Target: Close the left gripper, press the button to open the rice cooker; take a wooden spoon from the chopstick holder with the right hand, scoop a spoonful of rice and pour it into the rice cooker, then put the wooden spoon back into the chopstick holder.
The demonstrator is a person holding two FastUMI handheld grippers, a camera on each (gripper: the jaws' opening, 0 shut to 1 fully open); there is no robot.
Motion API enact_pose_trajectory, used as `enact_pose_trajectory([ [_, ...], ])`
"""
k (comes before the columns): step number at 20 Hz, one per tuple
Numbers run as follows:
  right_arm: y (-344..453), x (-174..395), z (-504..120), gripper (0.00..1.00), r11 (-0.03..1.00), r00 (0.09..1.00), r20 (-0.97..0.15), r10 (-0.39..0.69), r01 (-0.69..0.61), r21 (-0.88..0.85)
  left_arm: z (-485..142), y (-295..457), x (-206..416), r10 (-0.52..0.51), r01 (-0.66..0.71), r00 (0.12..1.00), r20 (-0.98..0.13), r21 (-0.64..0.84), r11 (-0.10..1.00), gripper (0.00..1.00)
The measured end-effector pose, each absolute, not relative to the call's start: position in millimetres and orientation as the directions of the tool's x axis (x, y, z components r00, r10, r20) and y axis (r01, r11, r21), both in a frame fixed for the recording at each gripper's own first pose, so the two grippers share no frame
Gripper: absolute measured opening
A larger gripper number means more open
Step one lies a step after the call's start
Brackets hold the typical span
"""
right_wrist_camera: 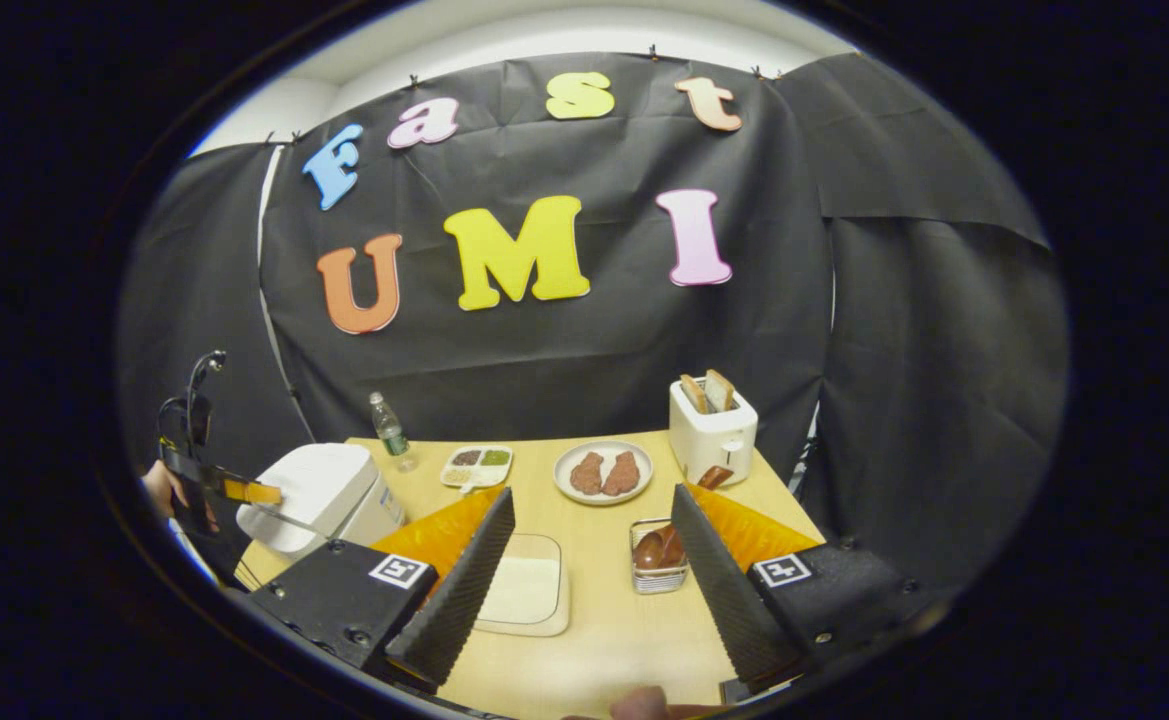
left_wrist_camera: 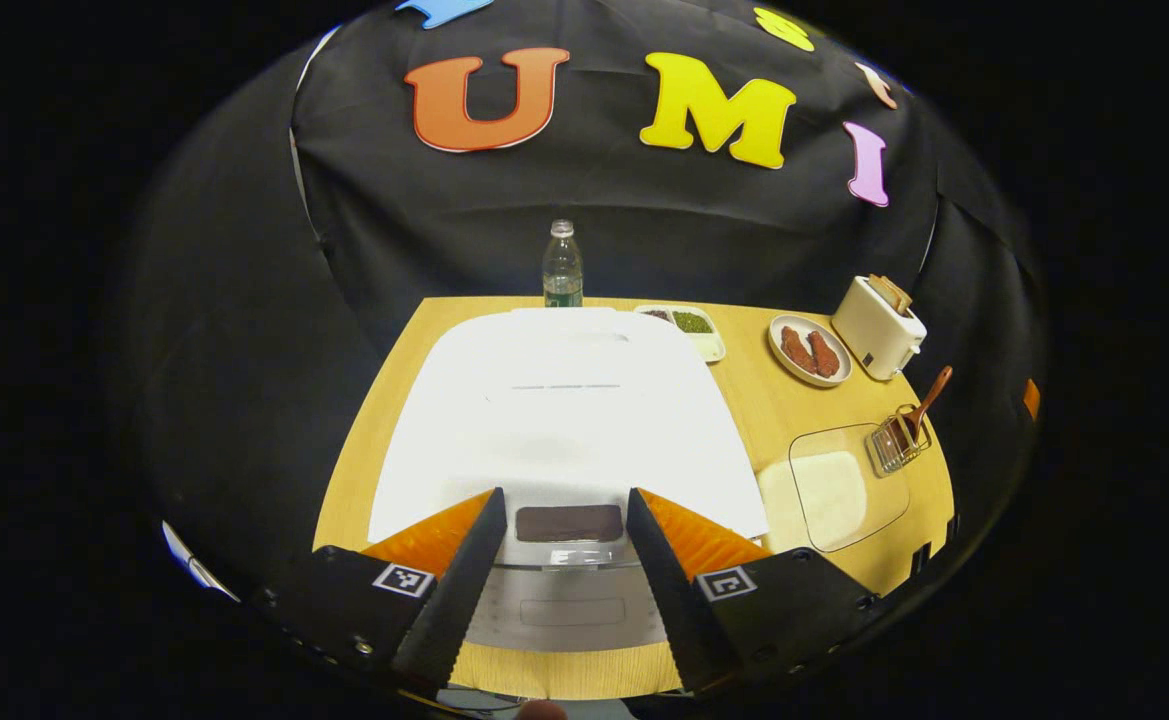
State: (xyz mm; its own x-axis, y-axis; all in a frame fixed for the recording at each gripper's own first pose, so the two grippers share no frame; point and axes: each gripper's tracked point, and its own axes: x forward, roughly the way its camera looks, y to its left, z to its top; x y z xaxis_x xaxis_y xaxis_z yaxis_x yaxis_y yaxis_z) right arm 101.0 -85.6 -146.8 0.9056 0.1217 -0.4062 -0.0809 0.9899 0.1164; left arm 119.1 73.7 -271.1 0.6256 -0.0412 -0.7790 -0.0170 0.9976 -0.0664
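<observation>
White rice cooker [left_wrist_camera: 564, 420] btwn spread left gripper [left_wrist_camera: 562, 560] fingers.

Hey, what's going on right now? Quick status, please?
Left gripper open, poised over the closed rice cooker, button not yet pressed. Right gripper open, empty, facing the chopstick holder; wooden spoon in the holder. Nothing blocking.
</observation>
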Motion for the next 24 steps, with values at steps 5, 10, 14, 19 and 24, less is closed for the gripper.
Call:
enact_pose_trajectory([
  [5, -78.7, 107.7, -156.1, 1.0, 0.986, 0.896, -0.423, 0.137, -0.081, 0.146, -277.4, 74.0, 115.1, -0.028, -0.037, 0.638, -0.77, -0.067, 0.997, 0.82],
  [10, -58.0, 111.2, -165.4, 1.0, 0.978, 0.881, -0.44, 0.173, -0.101, 0.183, -279.2, 73.3, 113.0, -0.019, -0.042, 0.67, -0.742, -0.063, 0.997, 0.84],
  [14, -43.8, 109.3, -154.3, 0.96, 0.978, 0.885, -0.425, 0.191, -0.135, 0.159, -272.3, 76.3, 116.5, 0.0, -0.057, 0.711, -0.703, -0.058, 0.997, 0.82],
  [19, -34.0, 106.6, -138.5, 1.0, 0.979, 0.901, -0.388, 0.193, -0.152, 0.136, -231.9, 74.1, 122.8, -0.006, -0.074, 0.789, -0.614, -0.104, 0.992, 0.81],
  [24, -20.5, 109.0, -111.9, 1.0, 0.982, 0.926, -0.333, 0.176, -0.143, 0.124, -145.4, 66.4, 121.7, 0.016, -0.075, 0.903, -0.43, -0.122, 0.99, 0.96],
])
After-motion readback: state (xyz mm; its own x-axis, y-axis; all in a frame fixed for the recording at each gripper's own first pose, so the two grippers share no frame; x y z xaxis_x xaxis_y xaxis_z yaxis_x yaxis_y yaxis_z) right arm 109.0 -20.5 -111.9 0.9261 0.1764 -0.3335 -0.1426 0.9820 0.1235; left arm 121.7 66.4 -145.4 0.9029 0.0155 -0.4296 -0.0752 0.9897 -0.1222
